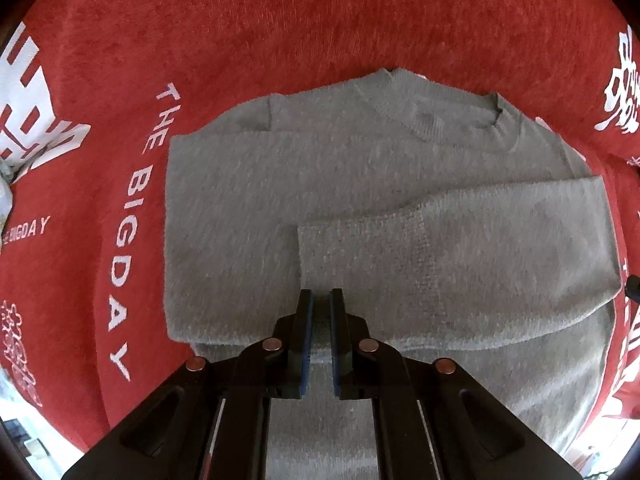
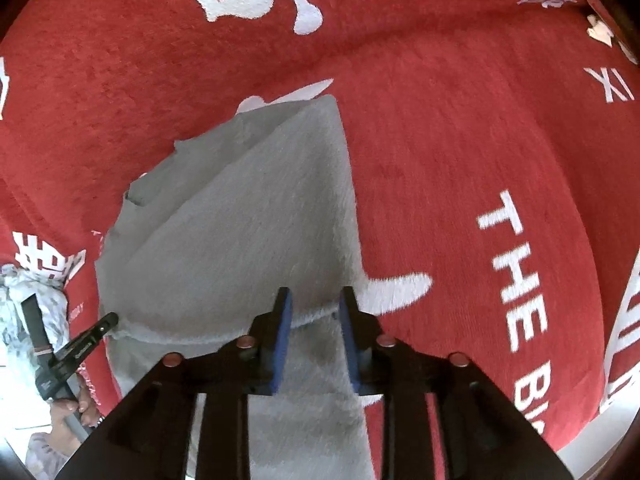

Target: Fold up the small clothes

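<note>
A grey sweater [image 1: 248,216] lies flat on the red printed cloth [image 1: 280,20] covering the surface, one sleeve [image 1: 460,248] folded across its body. The left gripper [image 1: 320,300] hovers above it, slightly parted, grasping nothing; the right gripper [image 2: 314,300] stands released over the sweater's edge.

A: Where does the left wrist view look from?
B: Close above the grey knitted sweater [image 1: 360,200], facing its collar.
A: And the right wrist view?
B: Close over the same sweater's [image 2: 240,240] right edge; both share it.

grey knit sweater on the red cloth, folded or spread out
Partly folded: the grey knit sweater lies flat with both sleeves turned in across its body.
</note>
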Tool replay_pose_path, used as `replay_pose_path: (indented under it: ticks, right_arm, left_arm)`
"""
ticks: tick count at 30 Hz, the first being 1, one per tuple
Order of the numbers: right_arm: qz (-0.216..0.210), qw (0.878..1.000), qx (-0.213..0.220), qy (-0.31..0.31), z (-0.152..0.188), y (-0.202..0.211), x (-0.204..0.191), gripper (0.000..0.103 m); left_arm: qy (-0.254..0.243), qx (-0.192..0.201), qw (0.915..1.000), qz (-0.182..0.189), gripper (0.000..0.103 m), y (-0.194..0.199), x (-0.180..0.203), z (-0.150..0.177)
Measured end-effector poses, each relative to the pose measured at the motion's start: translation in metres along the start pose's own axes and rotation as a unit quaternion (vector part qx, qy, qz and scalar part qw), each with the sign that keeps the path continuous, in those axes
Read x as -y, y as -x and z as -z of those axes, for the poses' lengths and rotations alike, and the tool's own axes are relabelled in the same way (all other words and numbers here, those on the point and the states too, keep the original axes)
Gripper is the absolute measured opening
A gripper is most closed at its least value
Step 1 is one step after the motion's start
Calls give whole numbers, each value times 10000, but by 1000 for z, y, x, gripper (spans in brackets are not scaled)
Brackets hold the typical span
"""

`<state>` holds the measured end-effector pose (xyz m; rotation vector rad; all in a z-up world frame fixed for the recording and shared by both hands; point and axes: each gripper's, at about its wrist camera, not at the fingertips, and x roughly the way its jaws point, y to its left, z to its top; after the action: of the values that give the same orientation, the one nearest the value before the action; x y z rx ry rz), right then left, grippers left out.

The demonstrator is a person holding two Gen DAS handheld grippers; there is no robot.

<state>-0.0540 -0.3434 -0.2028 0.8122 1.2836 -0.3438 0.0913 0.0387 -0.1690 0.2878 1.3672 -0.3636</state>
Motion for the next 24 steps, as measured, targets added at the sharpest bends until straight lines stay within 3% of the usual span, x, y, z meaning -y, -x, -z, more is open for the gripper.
replay_pose_path:
  ticks: [5,8,11,12,13,14,15,16,24]
  right_arm:
    - [-119,9998,-142,-35,11,1,-2,36]
    - [-144,9997,-208,-48,17,0,-2,44]
    - [-126,9996,-250,16,20,-2,-5,45]
    - [-135,9995,-275,25,20,-3,-6,51]
    - [-152,9994,-304,38,21,-4,-7,55]
    - [-179,9993,-325,64,22,-5,-9,66]
    - [-203,9992,-332,97,22,-6,-12,74]
    - [-219,9991,-333,141,24,-6,-14,76]
    - [-381,9973,-104,616,38,5,-27,88]
  left_arm:
    - [42,-95,9999,69,9,5,2,4]
    - [35,-105,9999,9,9,8,4,6]
    - [63,-16,10000,8,9,11,5,9]
    - [90,-19,10000,18,12,12,5,10]
    - [136,-52,9999,35,54,12,4,10]
    - [211,-83,9997,1,103,13,4,11]
    - [265,88,9996,-84,100,18,4,13]
    - [213,141,9996,-79,101,21,5,14]
    - [220,-133,9995,-189,100,22,10,20]
